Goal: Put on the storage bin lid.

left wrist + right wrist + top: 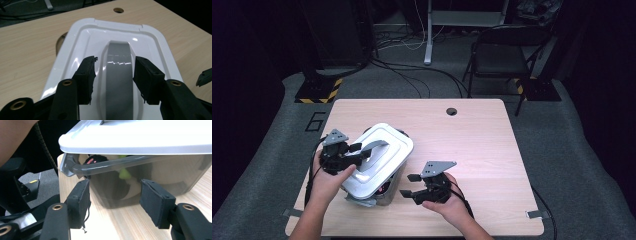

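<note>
On the desk [482, 135], the left tongs [113, 77] gape astride the lid's grey handle [118, 75], running lengthwise between them. The right tongs [412, 186] wait open beside the smoky storage bin [150, 180].

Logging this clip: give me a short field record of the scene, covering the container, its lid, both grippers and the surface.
surface: light wooden table with a round hole near its far edge
container: smoky translucent bin, dark and green items dimly visible inside
lid: white lid with grey handle, raised at one edge, not seated flat
left gripper: open, jaws either side of the handle
right gripper: open, beside the bin, holding nothing
background: folding chair, floor cables
</note>
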A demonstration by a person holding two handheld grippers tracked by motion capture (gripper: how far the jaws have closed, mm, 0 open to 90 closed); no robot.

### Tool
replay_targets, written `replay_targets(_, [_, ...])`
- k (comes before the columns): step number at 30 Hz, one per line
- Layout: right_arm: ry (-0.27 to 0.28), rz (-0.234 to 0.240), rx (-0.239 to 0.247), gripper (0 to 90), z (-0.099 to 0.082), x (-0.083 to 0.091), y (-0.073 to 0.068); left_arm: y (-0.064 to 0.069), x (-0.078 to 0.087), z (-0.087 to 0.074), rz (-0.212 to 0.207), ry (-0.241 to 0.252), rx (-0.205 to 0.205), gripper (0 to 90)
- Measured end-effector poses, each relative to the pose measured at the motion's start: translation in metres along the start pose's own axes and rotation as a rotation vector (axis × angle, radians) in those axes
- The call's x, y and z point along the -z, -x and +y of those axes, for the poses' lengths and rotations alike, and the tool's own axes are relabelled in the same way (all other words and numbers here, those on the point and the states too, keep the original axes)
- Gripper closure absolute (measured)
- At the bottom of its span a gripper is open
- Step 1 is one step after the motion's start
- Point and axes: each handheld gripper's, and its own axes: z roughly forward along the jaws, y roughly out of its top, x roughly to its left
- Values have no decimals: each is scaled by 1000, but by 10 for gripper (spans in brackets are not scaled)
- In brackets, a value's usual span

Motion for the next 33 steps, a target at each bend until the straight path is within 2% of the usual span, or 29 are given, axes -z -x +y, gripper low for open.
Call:
replay_targets(2, [0,-4,-4,405,1,0,1,-6,7,3,-1,14,10,457])
replay_targets(4, [0,-6,-3,405,3,1,1,-11,15,4,20,33,9,456])
replay_targets(6, [-2,-6,-6,405,5,1,1,-17,22,3,23,48,19,452])
replay_targets(9, [-8,-13,-12,405,8,-1,2,-29,27,-2,62,34,27,456])
replay_targets(12, [0,-21,-18,404,12,-2,3,-41,24,-13,67,18,59,461])
replay_targets(15, [2,-24,-21,401,18,-5,6,-48,19,-23,69,-3,75,475])
replay_targets(21, [6,-29,-30,395,27,-15,11,-54,15,-37,73,-30,96,515])
replay_targets(24, [11,-30,-32,395,30,-18,11,-55,14,-42,53,-44,110,545])
replay_targets(27, [11,-30,-35,393,32,-20,12,-55,14,-45,33,-34,118,585])
replay_targets(28, [12,-30,-37,393,32,-20,13,-54,14,-46,28,-36,133,585])
replay_targets(33, [24,-36,-44,384,35,-22,19,-52,16,-47,20,-34,122,582])
